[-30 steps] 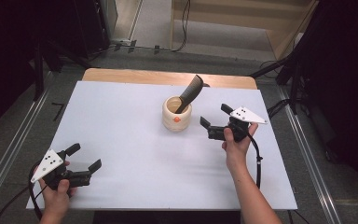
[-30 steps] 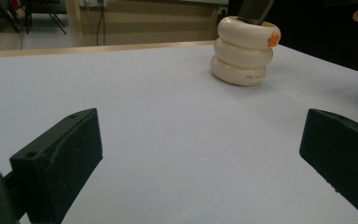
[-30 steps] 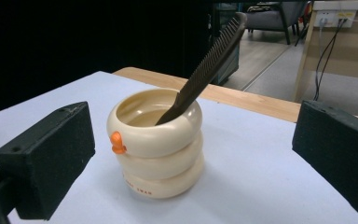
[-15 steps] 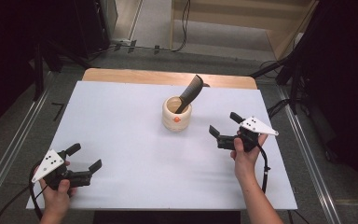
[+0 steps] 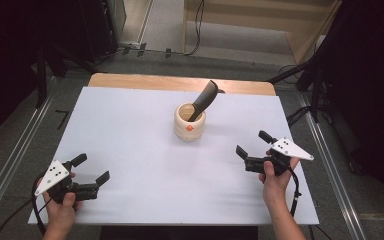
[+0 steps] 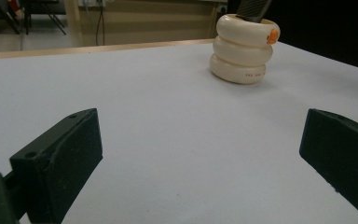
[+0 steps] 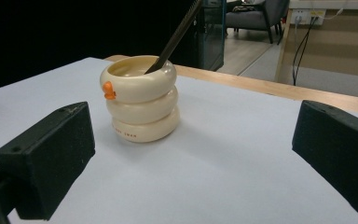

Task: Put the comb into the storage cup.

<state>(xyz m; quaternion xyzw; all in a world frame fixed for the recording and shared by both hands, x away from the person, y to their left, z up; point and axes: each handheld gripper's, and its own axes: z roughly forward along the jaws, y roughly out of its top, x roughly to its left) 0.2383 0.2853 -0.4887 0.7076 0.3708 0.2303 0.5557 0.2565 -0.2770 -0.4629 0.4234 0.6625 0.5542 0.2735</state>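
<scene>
A cream ringed cup (image 5: 189, 123) with a small orange knob on its side stands near the middle of the white table (image 5: 140, 135). A dark flat tool (image 5: 204, 99) leans out of the cup toward the back right. The cup (image 6: 243, 48) appears far ahead in the left gripper view, and the cup (image 7: 140, 99) stands closer in the right gripper view. My left gripper (image 5: 91, 170) is open at the front left, nothing between its jaws. My right gripper (image 5: 253, 143) is open at the right, well apart from the cup.
A wooden strip (image 5: 180, 83) runs along the table's far edge. Metal rails (image 5: 10, 165) flank the table on both sides. Cables (image 5: 198, 30) lie on the floor behind. Dark stands rise at the back left and right.
My right gripper has drawn back from the cup toward the front right of the table. The left gripper has stayed where it was.
</scene>
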